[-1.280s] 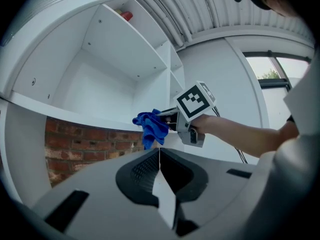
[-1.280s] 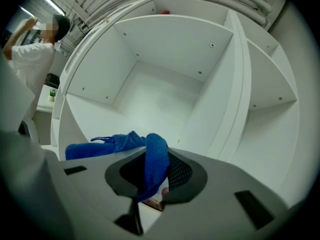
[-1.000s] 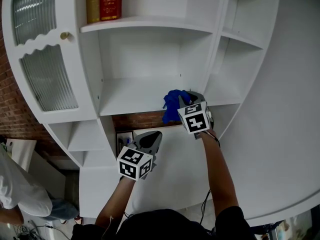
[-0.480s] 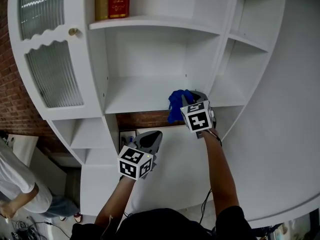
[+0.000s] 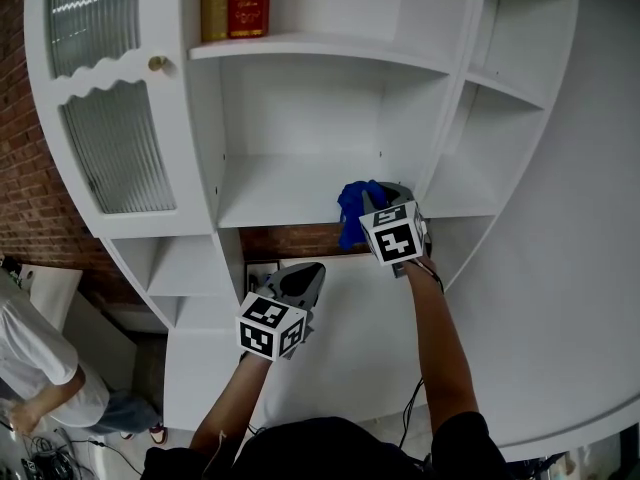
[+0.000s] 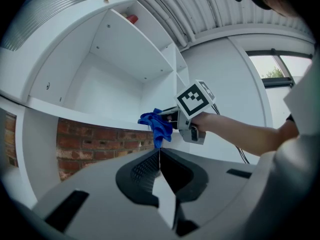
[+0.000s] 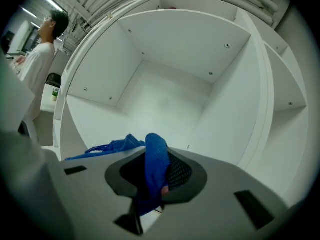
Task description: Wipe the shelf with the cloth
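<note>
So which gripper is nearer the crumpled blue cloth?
Right. The right gripper is shut on the blue cloth at the white shelf's edge; the left gripper hangs lower, shut and empty.

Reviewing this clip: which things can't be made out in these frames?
- Head view: whether the cloth touches the shelf. The right tool covers the contact.
- Right gripper view: the shelf's front edge, hidden behind the tool's own body.
- Head view: the titles of the books, cut off by the top edge and too small.
- Head view: most of the bystander, cut off by the left edge.
</note>
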The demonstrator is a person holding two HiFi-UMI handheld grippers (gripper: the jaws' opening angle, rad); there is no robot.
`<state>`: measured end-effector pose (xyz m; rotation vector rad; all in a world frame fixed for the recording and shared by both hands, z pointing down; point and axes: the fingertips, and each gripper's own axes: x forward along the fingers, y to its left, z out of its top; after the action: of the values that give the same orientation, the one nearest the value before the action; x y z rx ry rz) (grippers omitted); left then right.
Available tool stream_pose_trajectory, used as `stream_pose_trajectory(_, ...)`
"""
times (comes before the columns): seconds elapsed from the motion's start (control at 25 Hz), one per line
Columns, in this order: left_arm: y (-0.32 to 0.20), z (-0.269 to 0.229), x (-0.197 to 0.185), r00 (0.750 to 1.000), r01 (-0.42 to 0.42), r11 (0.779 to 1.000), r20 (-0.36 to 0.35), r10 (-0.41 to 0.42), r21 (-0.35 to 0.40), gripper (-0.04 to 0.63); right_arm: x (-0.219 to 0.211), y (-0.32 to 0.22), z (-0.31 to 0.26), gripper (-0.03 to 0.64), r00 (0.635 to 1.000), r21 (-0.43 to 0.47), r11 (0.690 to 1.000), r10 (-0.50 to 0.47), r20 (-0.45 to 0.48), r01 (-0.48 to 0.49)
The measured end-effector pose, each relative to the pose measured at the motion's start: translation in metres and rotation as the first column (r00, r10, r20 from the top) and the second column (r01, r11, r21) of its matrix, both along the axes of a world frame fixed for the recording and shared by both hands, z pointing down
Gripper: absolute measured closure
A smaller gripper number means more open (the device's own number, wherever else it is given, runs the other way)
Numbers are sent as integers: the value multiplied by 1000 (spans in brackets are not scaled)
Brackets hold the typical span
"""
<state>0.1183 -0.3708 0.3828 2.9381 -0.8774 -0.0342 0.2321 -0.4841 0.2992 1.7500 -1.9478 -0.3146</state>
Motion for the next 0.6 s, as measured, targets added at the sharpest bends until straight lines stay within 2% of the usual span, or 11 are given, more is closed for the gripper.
stream_pose_trajectory(0.6,-7,-5,-36,996,83,997,-16,-83,-2,578,-37,-10,0,532,998,-2,998,-61,-11,61)
